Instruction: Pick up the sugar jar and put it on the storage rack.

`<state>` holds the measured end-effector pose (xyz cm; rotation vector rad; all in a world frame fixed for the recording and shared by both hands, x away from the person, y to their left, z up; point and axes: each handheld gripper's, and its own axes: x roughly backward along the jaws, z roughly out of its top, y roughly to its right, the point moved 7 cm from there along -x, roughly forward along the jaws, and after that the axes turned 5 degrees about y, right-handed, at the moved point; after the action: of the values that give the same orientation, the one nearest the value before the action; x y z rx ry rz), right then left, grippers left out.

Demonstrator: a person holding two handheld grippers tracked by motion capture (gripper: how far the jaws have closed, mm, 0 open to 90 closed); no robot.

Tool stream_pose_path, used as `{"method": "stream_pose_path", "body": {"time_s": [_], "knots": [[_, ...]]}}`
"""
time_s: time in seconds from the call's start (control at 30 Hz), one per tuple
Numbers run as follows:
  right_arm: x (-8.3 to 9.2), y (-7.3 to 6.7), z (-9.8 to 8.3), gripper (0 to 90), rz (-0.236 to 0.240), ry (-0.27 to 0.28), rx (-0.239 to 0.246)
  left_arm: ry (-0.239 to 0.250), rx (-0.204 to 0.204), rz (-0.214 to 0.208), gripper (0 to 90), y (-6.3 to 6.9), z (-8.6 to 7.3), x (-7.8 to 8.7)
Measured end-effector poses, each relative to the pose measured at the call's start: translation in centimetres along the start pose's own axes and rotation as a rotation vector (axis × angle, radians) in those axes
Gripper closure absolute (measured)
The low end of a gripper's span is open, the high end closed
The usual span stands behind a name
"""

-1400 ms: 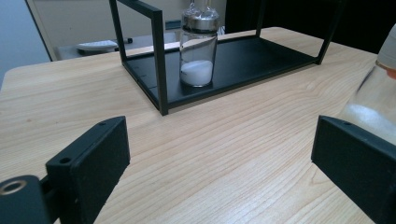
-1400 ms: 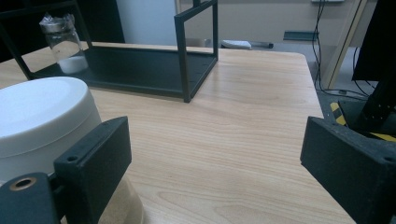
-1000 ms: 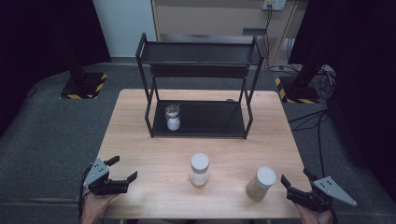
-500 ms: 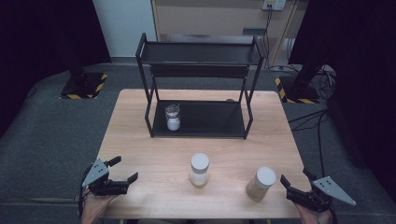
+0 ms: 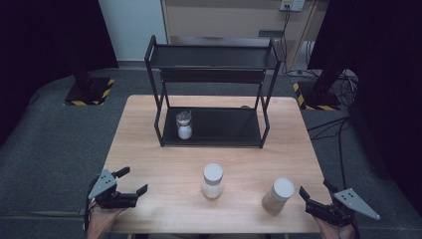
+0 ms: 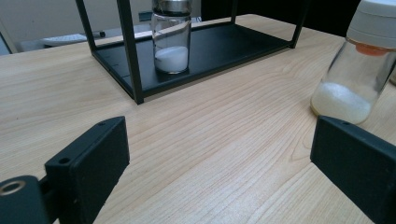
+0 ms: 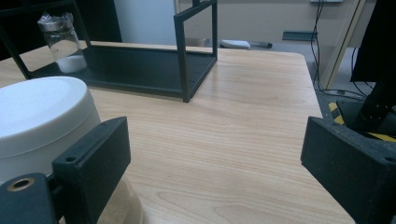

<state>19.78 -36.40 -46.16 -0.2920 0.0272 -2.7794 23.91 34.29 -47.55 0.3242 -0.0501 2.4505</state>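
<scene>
Glass jars (image 5: 212,180) w/ white lids, wood table (image 5: 164,164).

table (image 5: 149,149) (light wood) | black rack (image 5: 214,89) | two jars (image 5: 212,180)

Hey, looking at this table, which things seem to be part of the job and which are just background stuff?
Likely part of the job:
- black two-tier rack
- small glass jar on its lower shelf
- white-lidded jar
- tan-filled jar
- left gripper, right gripper, both open

Likely background:
- cables
- striped stand bases
</scene>
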Motion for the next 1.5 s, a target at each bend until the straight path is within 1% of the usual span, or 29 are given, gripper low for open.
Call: {"method": "stream_pose_path", "body": {"time_s": [0.2,0.37,0.43,0.47,0.5,0.6,0.67,0.77,0.83,0.87,1.17,1.33,1.5], "knots": [[0.0,0.0,0.1,7.5,-0.003,-0.003,-0.012,-0.002,0.01,-0.006,3.4,0.0,0.0,-0.1],[-0.1,0.0,0.3,7.2,0.001,-0.004,-0.006,-0.003,0.013,-0.008,3.3,-0.1,0.0,-0.1],[-0.1,0.1,0.5,6.9,0.004,-0.002,-0.02,-0.002,0.018,-0.008,3.3,-0.1,0.0,-0.1],[0.0,0.0,0.6,6.8,0.006,-0.002,-0.023,-0.002,0.019,-0.009,3.3,-0.1,-0.1,-0.1],[-0.1,0.0,0.8,6.8,0.003,-0.006,-0.013,-0.002,0.02,-0.009,3.3,-0.2,-0.1,-0.1],[0.1,0.1,1.3,6.6,0.013,0.003,-0.026,-0.004,0.022,-0.01,3.1,-0.2,-0.1,-0.1],[0.1,0.1,1.7,6.6,0.011,0.007,-0.019,-0.005,0.023,-0.01,3.1,-0.2,-0.1,-0.1],[0.2,0.2,2.4,6.6,0.02,0.017,-0.029,-0.01,0.023,-0.009,2.6,-0.2,-0.1,-0.2],[0.1,0.1,2.9,6.6,0.039,0.023,-0.042,-0.01,0.024,-0.007,2.3,-0.2,-0.1,-0.2],[0.0,0.1,3.3,6.6,0.049,0.023,-0.039,-0.01,0.025,-0.006,2.2,-0.2,-0.1,-0.2],[-1.3,-1.6,6.3,6.3,0.131,-0.003,0.012,-0.013,0.031,-0.001,1.0,-0.2,-0.1,-0.2],[-2.4,-2.6,7.6,6.3,0.187,-0.02,0.025,-0.016,0.028,-0.005,1.0,-0.2,-0.1,-0.3],[-3.7,-4.0,8.7,6.0,0.244,-0.057,0.05,-0.017,0.029,-0.005,1.0,-0.2,-0.1,-0.3]]}}
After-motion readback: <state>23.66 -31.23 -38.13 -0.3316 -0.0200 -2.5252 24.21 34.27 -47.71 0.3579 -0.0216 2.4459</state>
